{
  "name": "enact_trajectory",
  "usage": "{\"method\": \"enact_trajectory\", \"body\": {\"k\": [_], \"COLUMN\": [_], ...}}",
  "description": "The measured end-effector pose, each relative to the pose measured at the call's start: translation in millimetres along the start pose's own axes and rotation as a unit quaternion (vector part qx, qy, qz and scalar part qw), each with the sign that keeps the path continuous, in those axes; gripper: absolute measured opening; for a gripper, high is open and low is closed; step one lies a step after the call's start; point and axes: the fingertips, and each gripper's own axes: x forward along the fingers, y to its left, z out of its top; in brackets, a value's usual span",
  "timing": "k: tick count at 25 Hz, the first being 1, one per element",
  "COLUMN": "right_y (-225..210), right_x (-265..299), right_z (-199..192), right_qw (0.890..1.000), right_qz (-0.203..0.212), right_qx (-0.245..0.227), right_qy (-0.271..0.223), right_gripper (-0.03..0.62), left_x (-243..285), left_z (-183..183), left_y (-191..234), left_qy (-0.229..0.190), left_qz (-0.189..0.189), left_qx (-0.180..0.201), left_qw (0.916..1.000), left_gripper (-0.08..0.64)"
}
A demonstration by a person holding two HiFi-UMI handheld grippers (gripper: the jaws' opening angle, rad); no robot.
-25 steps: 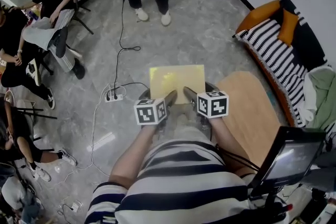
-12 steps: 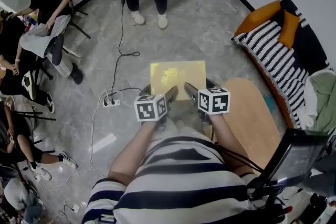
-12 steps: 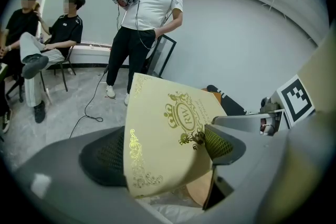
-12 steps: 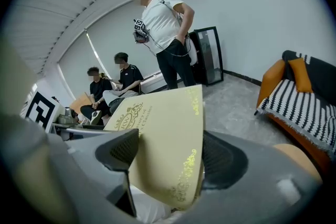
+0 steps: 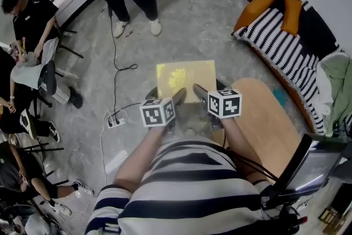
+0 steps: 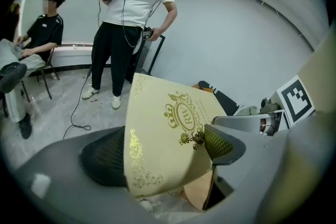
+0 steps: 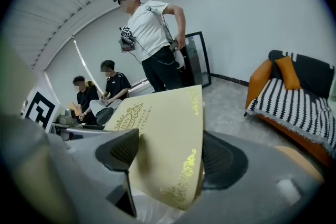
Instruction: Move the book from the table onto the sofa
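Book [image 5: 185, 81] held flat in the air over the floor, clear of the table [image 5: 264, 118]; sofa [image 5: 286, 41] well apart, to the right. Left gripper [image 5: 178, 99] and right gripper [image 5: 199, 93] each clamped on its near edge. Seems thin, light and stiff; the glossy cover may slip.

The left gripper [image 5: 178, 98] and right gripper [image 5: 199, 92] sit side by side, each clamped on the near edge of the yellow book [image 5: 185, 77], which juts flat ahead of them above the grey floor [image 5: 220, 25]. A wooden table [image 5: 264, 118] lies just right of the right gripper. The striped sofa [image 5: 280, 44] is farther ahead to the right, and a power strip [image 5: 115, 118] lies left of the left gripper.
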Motion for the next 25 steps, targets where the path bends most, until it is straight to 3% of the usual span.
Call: {"method": "enact_trajectory", "body": {"k": [7,15,25], "right_y": [-31,-34,-43], "right_x": [19,61,82], "right_z": [40,83,98], "right_qw": [0.998,0.994,0.987], "right_qz": [-0.042,-0.075,-0.119], "right_qx": [0.038,0.068,0.099], "right_qy": [-0.016,-0.034,-0.041], "right_gripper": [0.36,0.36,0.36], "left_x": [48,85,117], "left_z": [47,101,123], "left_y": [-3,25,36], "left_qy": [0.024,0.046,0.075], "left_qz": [-0.043,-0.074,-0.115], "left_qx": [0.033,0.063,0.08], "left_qw": [0.9983,0.9942,0.9874], "left_gripper": [0.465,0.465,0.463]}}
